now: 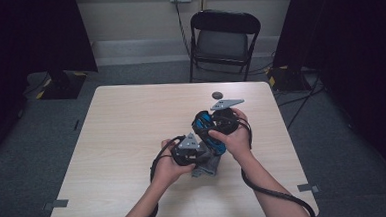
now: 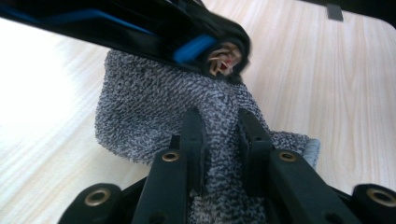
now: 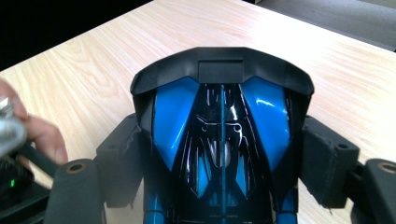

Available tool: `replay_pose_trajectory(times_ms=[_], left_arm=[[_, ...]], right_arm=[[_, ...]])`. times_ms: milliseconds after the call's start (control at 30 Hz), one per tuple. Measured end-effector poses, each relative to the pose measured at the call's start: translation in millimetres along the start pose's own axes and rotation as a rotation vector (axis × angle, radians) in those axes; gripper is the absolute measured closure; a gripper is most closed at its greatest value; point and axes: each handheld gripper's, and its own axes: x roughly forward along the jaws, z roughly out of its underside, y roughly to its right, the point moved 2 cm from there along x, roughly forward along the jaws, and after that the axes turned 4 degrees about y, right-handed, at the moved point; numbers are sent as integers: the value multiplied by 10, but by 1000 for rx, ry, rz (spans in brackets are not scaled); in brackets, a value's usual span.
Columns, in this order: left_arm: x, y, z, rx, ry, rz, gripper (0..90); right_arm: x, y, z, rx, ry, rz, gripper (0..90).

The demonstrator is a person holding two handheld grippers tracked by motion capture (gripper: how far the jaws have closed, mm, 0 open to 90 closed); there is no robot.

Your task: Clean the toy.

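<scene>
Cloth-wiping of toy car, mid-step, above counter (image 1: 131,116).
L tongs (image 2: 219,135) pinch grey cloth (image 2: 154,107); R tongs (image 3: 224,154) clamp blue-black toy car (image 3: 222,126) by its sides. Next, likely: rub cloth along car w/ steady hold.

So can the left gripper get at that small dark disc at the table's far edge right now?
Probably not: the left gripper is shut on the grey cloth, and the blue-and-black toy car in the right gripper sits between it and the disc.
</scene>
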Motion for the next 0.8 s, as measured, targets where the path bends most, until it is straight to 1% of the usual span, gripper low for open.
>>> replay_pose_trajectory(times_ms=[67,233,300,400,433,467,533,600,633,700,800], left_arm=[[18,20,4,8,-6,3,754],[46,69,6,21,-12,28,754],[48,85,17,20,-13,35,754],[48,104,40,28,-19,43,753],[50,116,51,23,-18,47,754],[49,120,64,28,-23,50,753],[55,131,88,27,-29,60,753],[57,139,102,29,-33,67,752],[58,149,107,24,-32,73,752],[48,155,116,33,-44,76,752],[22,151,129,23,-41,74,752]], right_arm=[[3,7,-7,1,2,-1,255],[-9,22,-50,7,8,-5,255],[-16,30,-60,6,11,0,255],[-25,61,-60,17,16,1,255],[-29,72,-57,23,16,1,255],[-33,81,-55,27,17,8,255],[-42,98,-55,34,24,1,255],[-52,109,-60,34,24,4,255],[-58,113,-63,37,29,8,255],[-73,123,-68,42,35,5,255],[-91,130,-71,42,40,3,255]])
